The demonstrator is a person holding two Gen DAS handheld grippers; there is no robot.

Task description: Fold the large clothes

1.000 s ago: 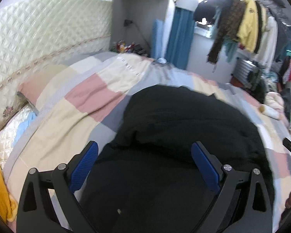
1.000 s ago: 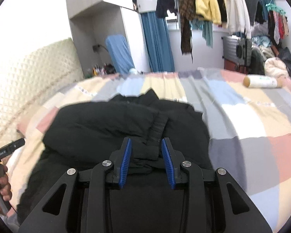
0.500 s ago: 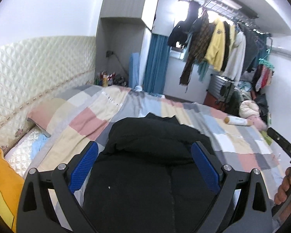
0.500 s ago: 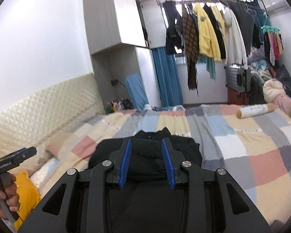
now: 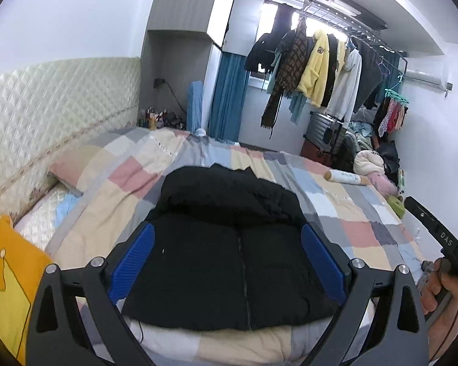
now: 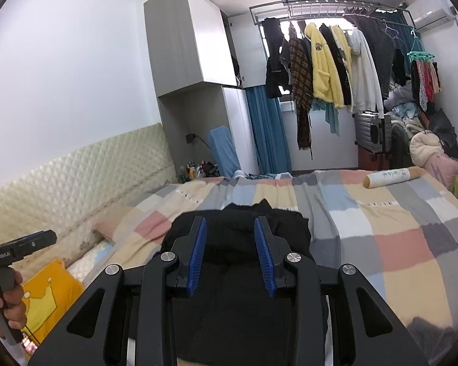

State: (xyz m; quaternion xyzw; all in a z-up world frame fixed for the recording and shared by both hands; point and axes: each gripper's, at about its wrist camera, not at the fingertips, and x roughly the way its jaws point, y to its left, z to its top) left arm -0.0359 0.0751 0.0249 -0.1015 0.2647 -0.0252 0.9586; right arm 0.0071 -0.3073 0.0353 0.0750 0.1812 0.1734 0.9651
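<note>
A black padded jacket (image 5: 229, 244) lies folded into a thick bundle on the checked bedspread (image 5: 131, 183), its zip running toward me. My left gripper (image 5: 227, 259) is wide open, raised above the near part of the jacket and holding nothing. In the right wrist view the jacket (image 6: 238, 235) lies below my right gripper (image 6: 230, 250), whose jaws stand partly apart with nothing between them, lifted well clear of the cloth.
A quilted headboard (image 5: 45, 116) runs along the left. A yellow cushion (image 5: 6, 274) sits at the near left corner. A rolled white tube (image 6: 390, 177) lies at the bed's far right. Hanging clothes (image 6: 326, 67) and a suitcase (image 6: 372, 134) stand beyond the bed.
Both grippers have pulled back and risen away from the jacket, so more of the room shows. The jacket stays folded on the bed. Neither gripper's opening has changed.
</note>
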